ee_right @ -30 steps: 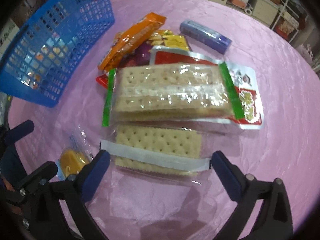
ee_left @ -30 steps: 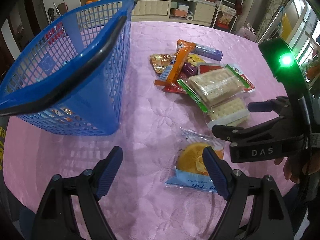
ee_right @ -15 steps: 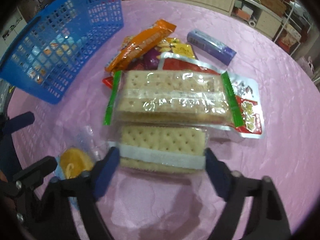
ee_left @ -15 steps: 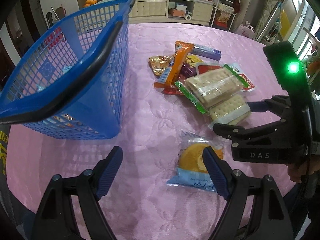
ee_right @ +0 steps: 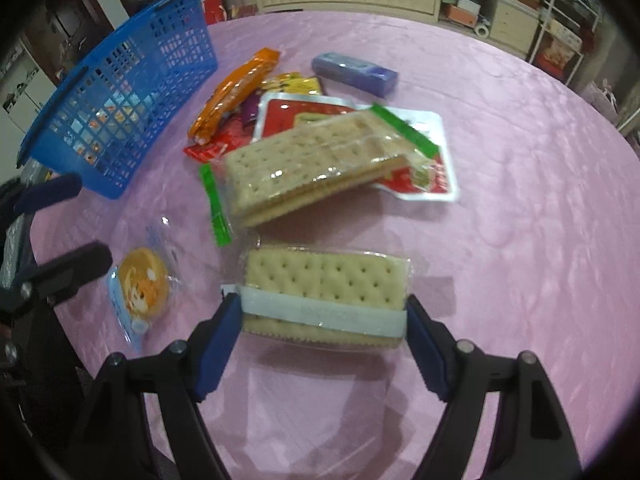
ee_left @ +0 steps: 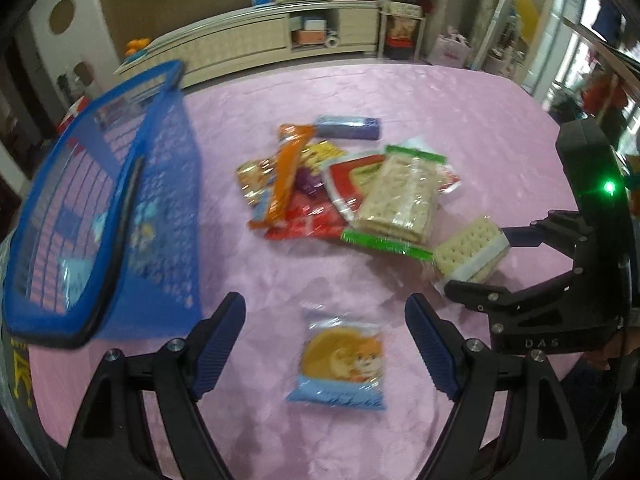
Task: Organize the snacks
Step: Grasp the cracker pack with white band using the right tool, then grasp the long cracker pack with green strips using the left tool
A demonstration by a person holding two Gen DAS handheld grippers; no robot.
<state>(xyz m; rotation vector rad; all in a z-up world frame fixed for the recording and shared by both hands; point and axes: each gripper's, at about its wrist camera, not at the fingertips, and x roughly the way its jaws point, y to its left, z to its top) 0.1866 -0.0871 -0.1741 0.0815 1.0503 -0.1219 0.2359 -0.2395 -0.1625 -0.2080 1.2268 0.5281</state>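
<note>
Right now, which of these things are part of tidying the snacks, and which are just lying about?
Part of the job:
- white-banded cracker pack, gripped in the right tongs
- green-edged cracker pack
- round cake packet, between the open left tongs
- orange snack bar
- blue basket

Just lying about:
- long cabinet
- shelf rack

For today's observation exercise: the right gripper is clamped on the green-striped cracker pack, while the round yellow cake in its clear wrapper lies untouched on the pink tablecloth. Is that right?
Not quite. The right wrist view shows the right gripper clamped on the white-banded cracker pack, not the green-striped cracker pack, which lies on the pile behind. The round yellow cake in its clear wrapper does lie untouched on the pink tablecloth.
</note>
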